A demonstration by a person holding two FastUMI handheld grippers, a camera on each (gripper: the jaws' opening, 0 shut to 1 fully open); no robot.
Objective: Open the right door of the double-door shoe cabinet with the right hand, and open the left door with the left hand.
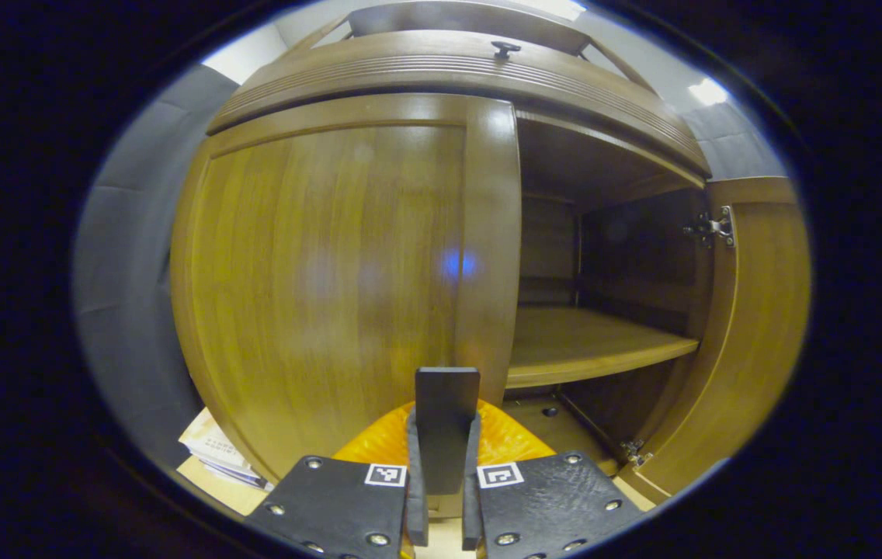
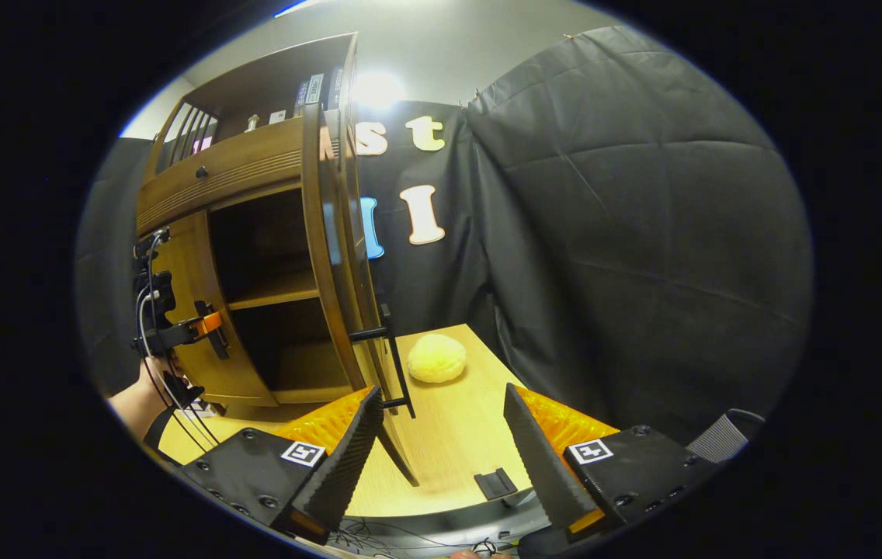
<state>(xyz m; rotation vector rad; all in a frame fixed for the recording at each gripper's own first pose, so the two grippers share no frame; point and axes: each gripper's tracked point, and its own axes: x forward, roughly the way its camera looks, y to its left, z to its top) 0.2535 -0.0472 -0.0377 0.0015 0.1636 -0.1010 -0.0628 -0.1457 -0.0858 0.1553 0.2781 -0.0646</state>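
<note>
The brown wooden shoe cabinet stands close in the left gripper view. Its left door [image 1: 332,279] lies flat against the frame. My left gripper [image 1: 445,418] is shut on that door's dark bar handle [image 1: 447,388], with a finger pressed on each side. The right door [image 1: 759,326] stands swung wide, baring a shelf [image 1: 588,341]. In the right gripper view that open door [image 2: 332,256] is edge-on, its black handle [image 2: 394,357] just ahead of my right gripper [image 2: 445,450], which is open and holds nothing. A hand holds the left gripper [image 2: 177,330] at the left door [image 2: 192,357].
A pale round yellow thing [image 2: 436,358] lies on the light wooden table [image 2: 456,442] behind the open door. A small black piece [image 2: 497,483] sits near the table's front edge. Stacked papers [image 1: 212,450] lie left of the cabinet. A knobbed drawer [image 1: 505,48] runs above the doors.
</note>
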